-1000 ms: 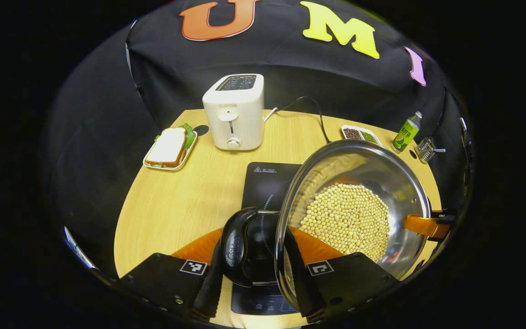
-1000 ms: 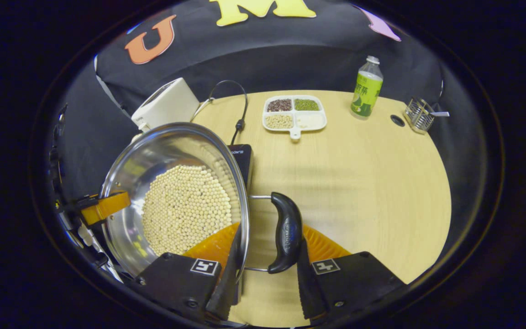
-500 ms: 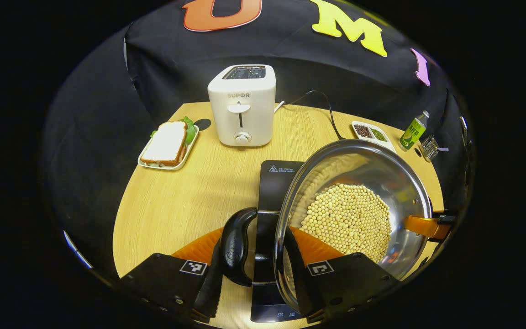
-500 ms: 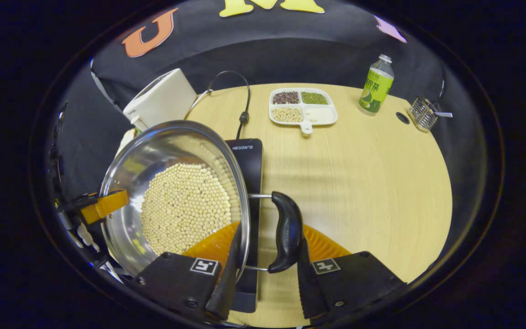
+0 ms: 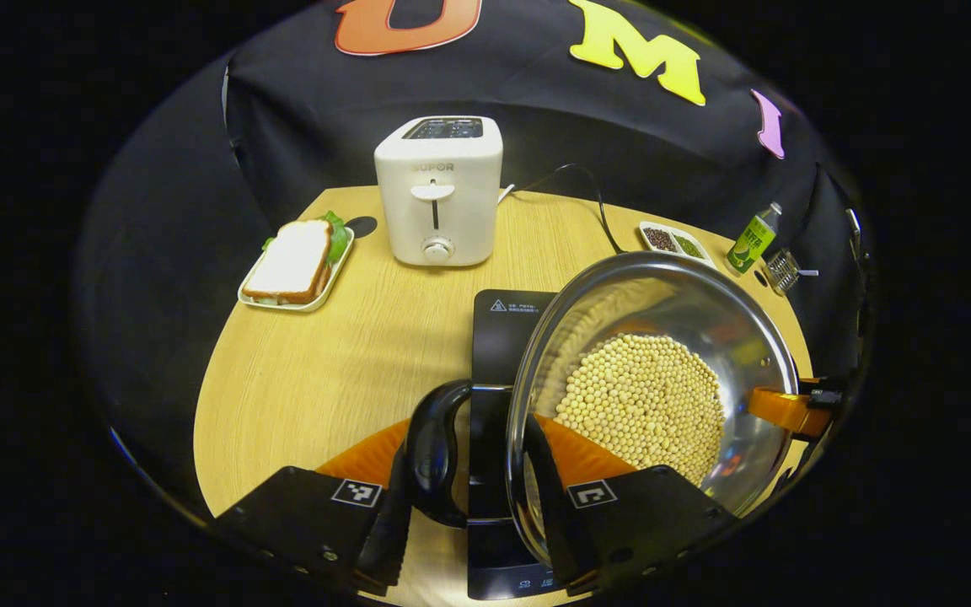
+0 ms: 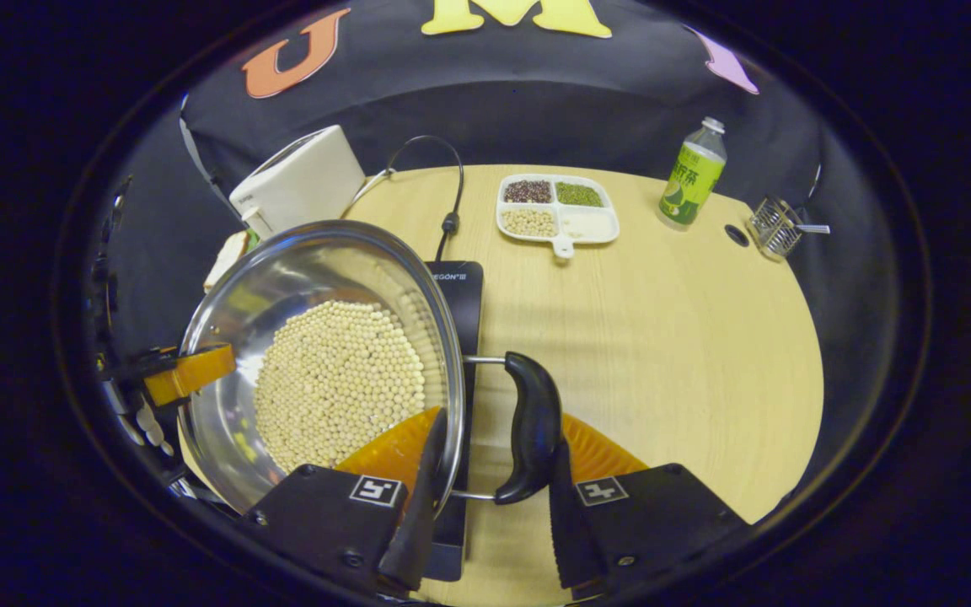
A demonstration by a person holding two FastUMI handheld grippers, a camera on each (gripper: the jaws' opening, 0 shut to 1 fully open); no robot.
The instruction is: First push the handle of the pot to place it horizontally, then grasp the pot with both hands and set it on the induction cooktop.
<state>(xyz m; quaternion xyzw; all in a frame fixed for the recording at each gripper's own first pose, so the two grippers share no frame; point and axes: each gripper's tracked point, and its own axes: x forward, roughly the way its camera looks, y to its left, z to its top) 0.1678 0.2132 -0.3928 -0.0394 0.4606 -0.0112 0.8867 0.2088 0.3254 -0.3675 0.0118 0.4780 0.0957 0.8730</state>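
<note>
The left gripper (image 5: 469, 506) is clamped on the pot's (image 5: 738, 337) left handle (image 5: 431, 451), one finger outside the handle, one inside the rim. The right gripper (image 6: 485, 506) grips the right handle (image 6: 532, 426) the same way. The pot (full of beans (image 6: 338, 379)) hangs between them above the cooktop (image 5: 502, 324), tilted; whether it touches cannot be told. A toaster (image 5: 439, 190) stands ahead of the left gripper.

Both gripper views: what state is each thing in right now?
Pot: open, holds beans, gripped at both handles over the cooktop.
Left gripper: shut on the left handle.
Right gripper: shut on the right handle.
Toaster: upright, lever up.
Bottle: upright, capped.
</note>
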